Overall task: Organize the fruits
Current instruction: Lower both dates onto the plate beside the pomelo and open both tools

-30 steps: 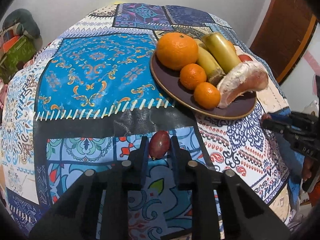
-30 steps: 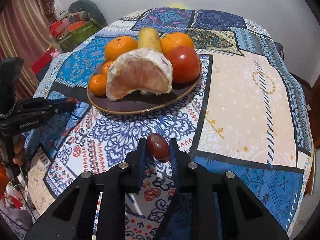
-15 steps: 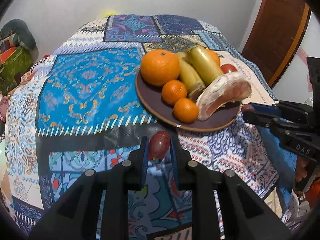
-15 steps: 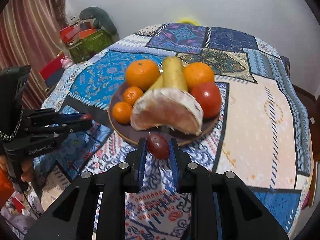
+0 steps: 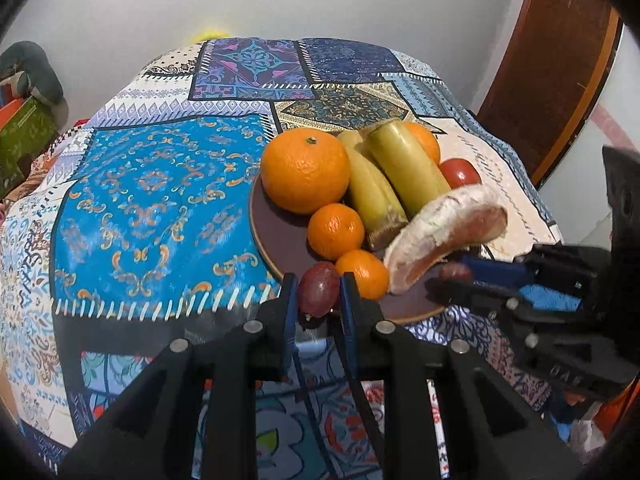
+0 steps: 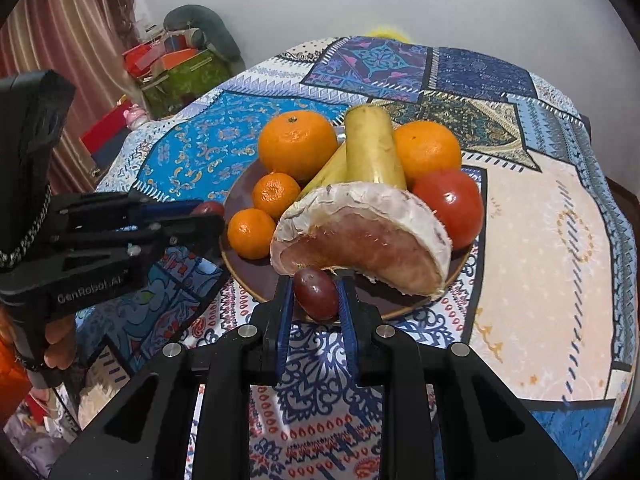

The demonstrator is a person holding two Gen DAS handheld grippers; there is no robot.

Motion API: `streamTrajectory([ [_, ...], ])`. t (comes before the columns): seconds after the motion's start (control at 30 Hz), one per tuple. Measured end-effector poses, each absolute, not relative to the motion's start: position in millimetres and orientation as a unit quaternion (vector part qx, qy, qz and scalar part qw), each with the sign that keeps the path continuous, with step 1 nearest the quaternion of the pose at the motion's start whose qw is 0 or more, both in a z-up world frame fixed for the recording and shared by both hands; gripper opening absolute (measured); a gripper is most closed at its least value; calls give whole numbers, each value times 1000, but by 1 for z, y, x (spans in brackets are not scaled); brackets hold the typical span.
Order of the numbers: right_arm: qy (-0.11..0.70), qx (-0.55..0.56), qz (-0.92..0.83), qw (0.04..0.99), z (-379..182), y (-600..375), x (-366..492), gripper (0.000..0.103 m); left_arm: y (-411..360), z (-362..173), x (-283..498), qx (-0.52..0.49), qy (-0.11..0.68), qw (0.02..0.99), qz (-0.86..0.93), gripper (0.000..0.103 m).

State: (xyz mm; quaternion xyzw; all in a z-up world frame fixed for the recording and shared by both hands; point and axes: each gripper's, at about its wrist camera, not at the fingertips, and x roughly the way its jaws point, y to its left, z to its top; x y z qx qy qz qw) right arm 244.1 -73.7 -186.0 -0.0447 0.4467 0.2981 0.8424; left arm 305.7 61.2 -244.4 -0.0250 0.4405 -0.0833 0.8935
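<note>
Both the left gripper [image 5: 319, 294] and right gripper [image 6: 315, 294] point downward, jaws clamped.

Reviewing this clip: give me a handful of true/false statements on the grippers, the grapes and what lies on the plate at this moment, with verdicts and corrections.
1. The left gripper is shut on a red grape. True.
2. The right gripper is open with nothing in it. False: it is shut on a second grape.
3. The brown plate holds a red tomato. True.
4. The pomelo wedge lies on the tablecloth, off the plate. False: it rests on the plate, at its near side.
5. Only one mandarin is on the plate. False: two small mandarins sit beside larger oranges.
</note>
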Motion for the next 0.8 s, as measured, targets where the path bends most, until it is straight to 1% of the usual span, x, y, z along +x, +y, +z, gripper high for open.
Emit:
streamTrajectory([
  [0.63,452,-53,300,838,-192,-68,249,21,69,-254,318,-36,451,889,-73,21],
  [0.7,452,-53,299,838,-192,-68,249,21,70,-254,318,-37,452,889,-70,24],
  [0.77,454,-52,298,838,-192,-68,249,21,72,-255,319,-39,452,889,-62,33],
  [0.8,455,-50,297,838,-192,-68,250,21,74,-255,319,-40,452,889,-59,35],
])
